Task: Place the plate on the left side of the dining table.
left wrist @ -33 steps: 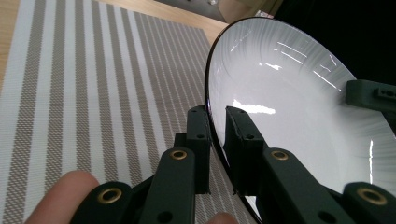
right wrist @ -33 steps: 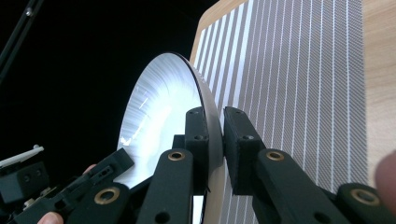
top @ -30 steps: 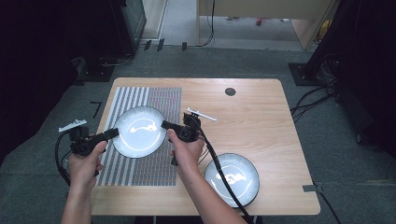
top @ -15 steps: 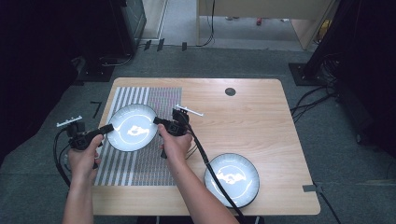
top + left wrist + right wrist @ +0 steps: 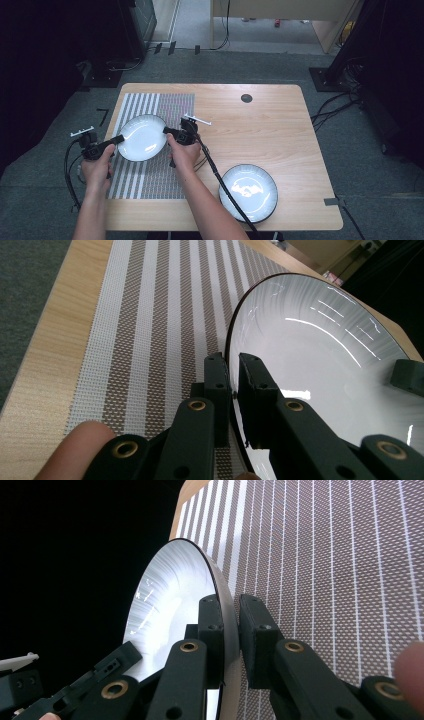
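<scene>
Second plate (image 5: 249,192): nearest the person, a white plate with a dark rim lying flat on the bare wood at the near right of the table, well apart from both grippers; the right gripper's black cable runs across its left edge.

Person: two bare forearms come in from the bottom of the high view, one hand wrapped around each gripper handle.

Left gripper (image 5: 119,139): clenched on the left rim of the held plate (image 5: 143,137). In the left gripper view its two black jaws (image 5: 233,385) pinch the dark edge of the plate (image 5: 320,345), one jaw on each face.

Right gripper (image 5: 167,132): clamped on the opposite, right rim of the same plate. In the right gripper view the jaws (image 5: 231,630) squeeze the edge of the plate (image 5: 170,605), and the other gripper shows at the far rim.

Held plate: white with a dark rim, carried between the two grippers over the striped placemat (image 5: 165,110) on the left half of the table; from these views I cannot tell whether it rests on the mat or hangs just above it.

Placemat: woven in brown and white stripes (image 5: 150,315), lying flat under the plate.

Table (image 5: 270,130): light wood, with a small dark round cap (image 5: 246,98) near its far edge.

Beyond: grey carpet and loose cables.
</scene>
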